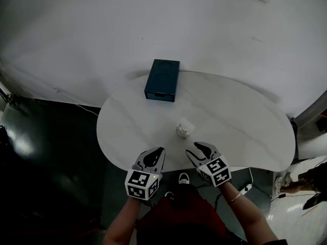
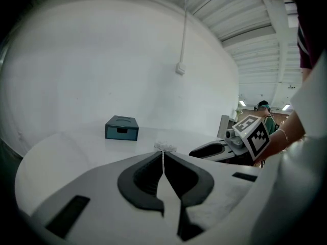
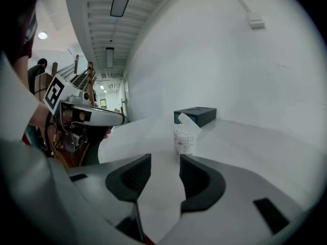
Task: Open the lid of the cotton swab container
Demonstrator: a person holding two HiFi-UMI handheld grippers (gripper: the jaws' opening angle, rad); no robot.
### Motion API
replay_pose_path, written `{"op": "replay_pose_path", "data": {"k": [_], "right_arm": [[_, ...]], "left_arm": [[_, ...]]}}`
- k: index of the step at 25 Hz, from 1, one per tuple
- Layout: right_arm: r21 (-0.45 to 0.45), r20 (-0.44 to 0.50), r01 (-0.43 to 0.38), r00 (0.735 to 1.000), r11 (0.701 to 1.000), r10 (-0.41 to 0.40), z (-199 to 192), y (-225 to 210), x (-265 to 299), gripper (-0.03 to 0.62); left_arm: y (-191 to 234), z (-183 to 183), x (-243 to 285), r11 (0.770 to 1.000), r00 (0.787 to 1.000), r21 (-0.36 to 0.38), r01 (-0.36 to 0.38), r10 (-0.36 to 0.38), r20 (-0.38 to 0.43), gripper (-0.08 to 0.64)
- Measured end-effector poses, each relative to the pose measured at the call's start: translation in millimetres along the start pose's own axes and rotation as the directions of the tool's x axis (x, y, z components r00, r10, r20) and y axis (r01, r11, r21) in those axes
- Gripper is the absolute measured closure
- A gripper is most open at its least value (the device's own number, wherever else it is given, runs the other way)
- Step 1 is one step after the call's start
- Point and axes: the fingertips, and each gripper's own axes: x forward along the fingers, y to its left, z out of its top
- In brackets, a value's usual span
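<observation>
The fingers [image 2: 143, 177] of the left gripper [image 2: 163, 153] are pressed together with nothing between them, while the fingers [image 3: 202, 182] of the right gripper [image 3: 164, 158] stand well apart and empty. Both grippers hover at the near edge of the desk [image 1: 235, 116]. The cotton swab container [image 3: 184, 140] stands upright near the middle of the desk, just beyond the two sets of tips and touching neither; a dark teal box [image 1: 162, 79] lies well apart at the far edge. The container is a small, clear, thin-walled plastic tub, roughly cylindrical and packed with white swabs standing on end. Its lid [image 3: 188, 120] is a thin translucent flap that shows tilted up at the top in the right gripper view, so it looks already lifted, or at least partly so. I judge the tub very light and its walls stiff but easy to squash, and on this smooth, glossy white desk it would likely slide or tip at a slight push. The safest hold seems low on the body, with a gentle squeeze across its width to steady it. The free edge of the flap, opposite its hinge, is the place to catch the lid. That edge is thin and slick, so the fingers would need a shallow, careful pinch. The box is matte, hard-edged and rectangular, and plays no part here.
</observation>
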Motion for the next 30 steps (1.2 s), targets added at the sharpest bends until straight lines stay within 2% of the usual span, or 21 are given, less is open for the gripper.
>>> {"op": "replay_pose_path", "data": {"k": [7, 10, 14, 19, 30], "right_arm": [[0.015, 0.051, 0.038, 0.998, 0.999, -0.038, 0.9, 19.2, -23.3, 0.510], [0.054, 0.067, 0.053, 0.996, 0.997, -0.056, 1.5, 25.9, -33.0, 0.544], [0.087, 0.077, 0.065, 0.994, 0.994, -0.072, -1.1, 35.6, -43.6, 0.555], [0.099, 0.105, 0.086, 0.990, 0.991, -0.096, -6.9, 46.5, -58.5, 0.570], [0.151, 0.163, 0.130, 0.975, 0.980, -0.154, 5.7, 61.8, -82.9, 0.577]], "left_arm": [[-17.7, -6.3, -18.2, 1.000, 1.000, 0.009, 0.024, -0.024, 0.013, 0.528], [-24.2, -6.9, -26.5, 0.999, 0.999, -0.001, 0.043, -0.043, 0.018, 0.528], [-30.2, -8.5, -34.5, 0.998, 0.997, -0.018, 0.066, -0.065, 0.033, 0.528], [-37.4, -15.5, -42.5, 0.998, 0.998, 0.007, 0.059, -0.059, 0.030, 0.528], [-43.1, -16.2, -51.5, 0.999, 0.998, -0.001, 0.051, -0.051, 0.043, 0.528]]}}
